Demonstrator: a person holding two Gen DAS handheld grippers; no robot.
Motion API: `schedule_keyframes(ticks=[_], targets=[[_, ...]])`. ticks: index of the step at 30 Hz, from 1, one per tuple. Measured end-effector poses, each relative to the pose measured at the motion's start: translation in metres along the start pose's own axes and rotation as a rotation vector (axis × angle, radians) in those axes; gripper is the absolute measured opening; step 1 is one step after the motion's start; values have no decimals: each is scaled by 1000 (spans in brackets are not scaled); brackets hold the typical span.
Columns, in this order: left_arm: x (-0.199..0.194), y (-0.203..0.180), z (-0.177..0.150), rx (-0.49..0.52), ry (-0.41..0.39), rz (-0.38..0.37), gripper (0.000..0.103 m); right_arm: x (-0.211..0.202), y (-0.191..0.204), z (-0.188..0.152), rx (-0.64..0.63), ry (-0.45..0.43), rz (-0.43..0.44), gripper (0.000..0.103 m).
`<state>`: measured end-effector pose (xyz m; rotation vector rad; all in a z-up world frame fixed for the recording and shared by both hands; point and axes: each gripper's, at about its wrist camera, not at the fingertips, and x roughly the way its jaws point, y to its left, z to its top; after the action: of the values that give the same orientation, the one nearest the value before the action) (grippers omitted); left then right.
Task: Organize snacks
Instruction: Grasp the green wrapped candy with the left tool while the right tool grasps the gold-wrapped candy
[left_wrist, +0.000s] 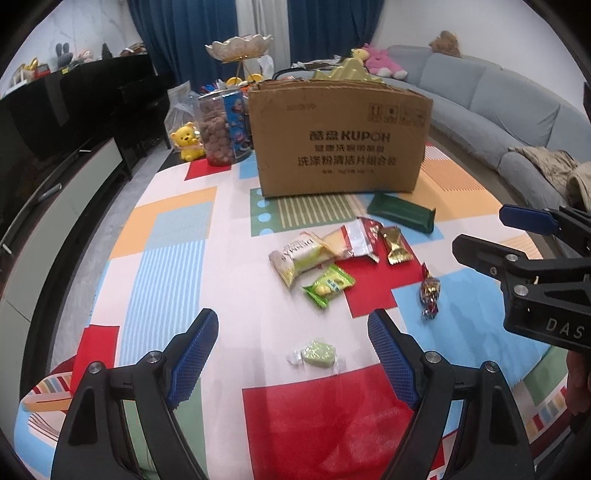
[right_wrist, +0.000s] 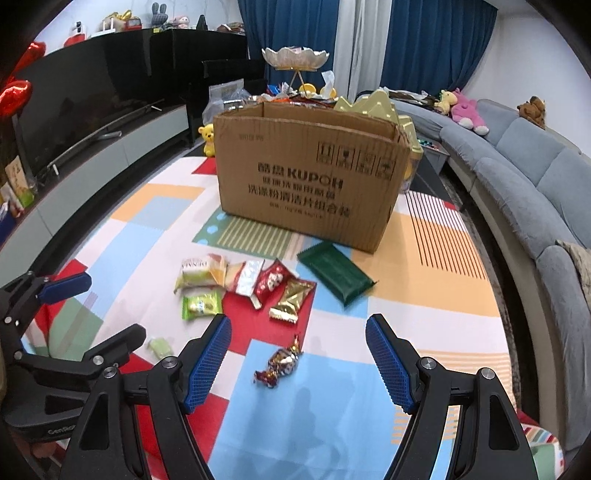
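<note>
An open cardboard box stands on a colourful patterned tablecloth. In front of it lie several snacks: a dark green packet, a gold one, a red one, a cream pack and a bright green packet. My left gripper is open, with a pale green candy on the cloth between its fingers, untouched. My right gripper is open over a twisted foil candy, and it also holds nothing.
A clear jar of biscuits, a yellow bear toy and a pile of other snacks sit behind the box. A grey sofa curves along the right and a dark TV unit runs along the left.
</note>
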<state>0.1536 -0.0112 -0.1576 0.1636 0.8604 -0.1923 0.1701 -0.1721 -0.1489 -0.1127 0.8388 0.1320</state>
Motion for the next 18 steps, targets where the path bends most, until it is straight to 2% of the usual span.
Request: schedule_keyframes(ticks=[15,18], targets=[[28,-5,-19,37,48,2,83,28,4,-25,-25,19,36,76],[36,-5,-21,39,71,7,79,35,6,-29,-29,33,45,76]])
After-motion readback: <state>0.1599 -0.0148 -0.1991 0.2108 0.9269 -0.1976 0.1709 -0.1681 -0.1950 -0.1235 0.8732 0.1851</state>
